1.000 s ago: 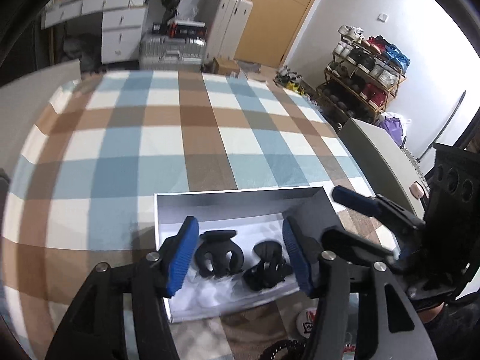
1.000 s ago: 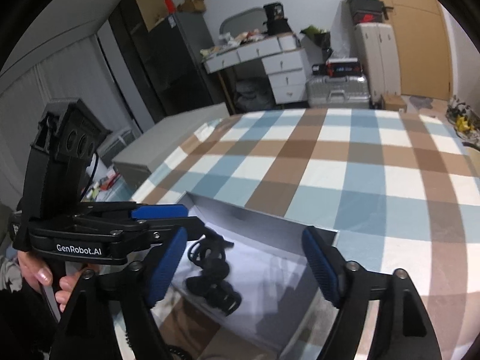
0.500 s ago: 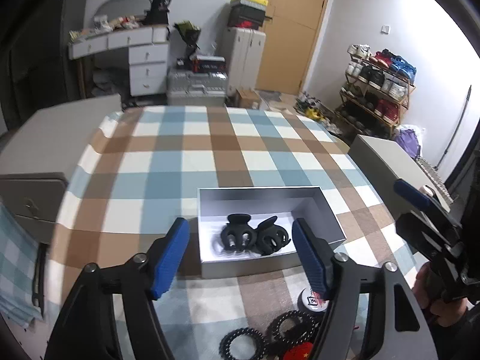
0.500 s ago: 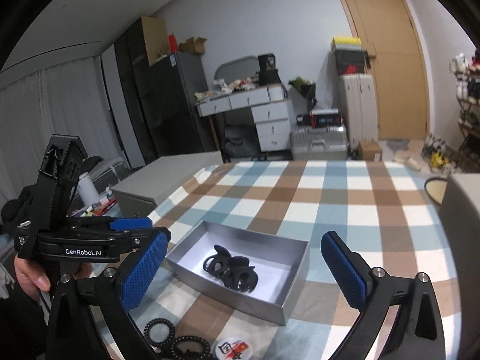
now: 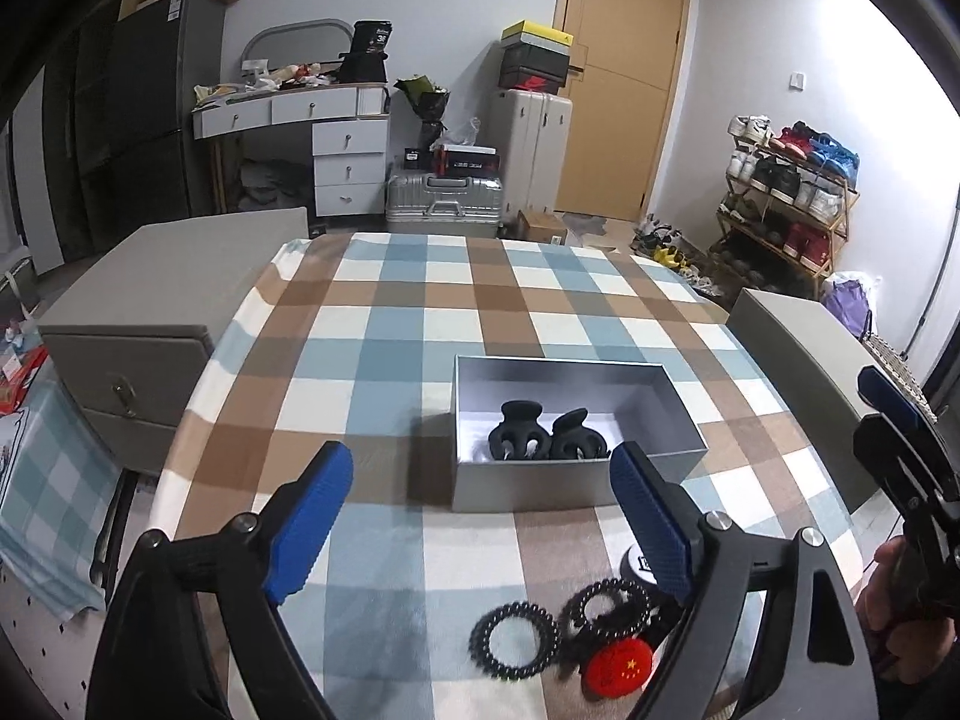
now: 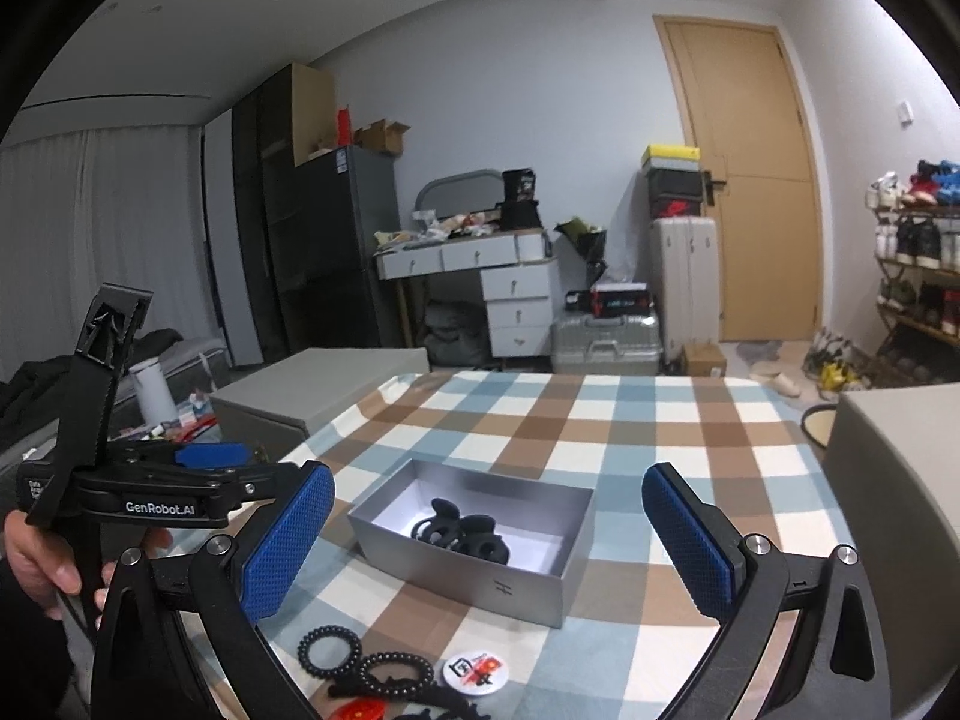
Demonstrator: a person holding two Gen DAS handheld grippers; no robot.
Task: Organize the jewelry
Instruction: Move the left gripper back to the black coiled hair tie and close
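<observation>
A grey open box [image 5: 516, 492] [image 6: 516, 591] sits on the checked tablecloth and holds two black hair claws [image 5: 519, 439] [image 6: 459, 531]. Near the front edge lie black coil hair ties [image 5: 515, 641] [image 6: 329, 649], a red badge [image 5: 618, 665] and a white badge [image 6: 477, 671]. My left gripper [image 5: 480, 519] is open and empty, held above the table in front of the box. My right gripper [image 6: 489, 537] is open and empty, also raised and back from the box. The left gripper also shows at the left of the right wrist view.
The checked tablecloth [image 5: 420, 324] covers the table. A grey cabinet [image 5: 138, 324] stands at the left and another grey unit [image 5: 810, 360] at the right. A desk, suitcases and a shoe rack [image 5: 786, 204] stand further back.
Both grippers have pulled up and back from the box, where they had been close over the hair claws. The hair ties and badges have come into view. Both stay open.
</observation>
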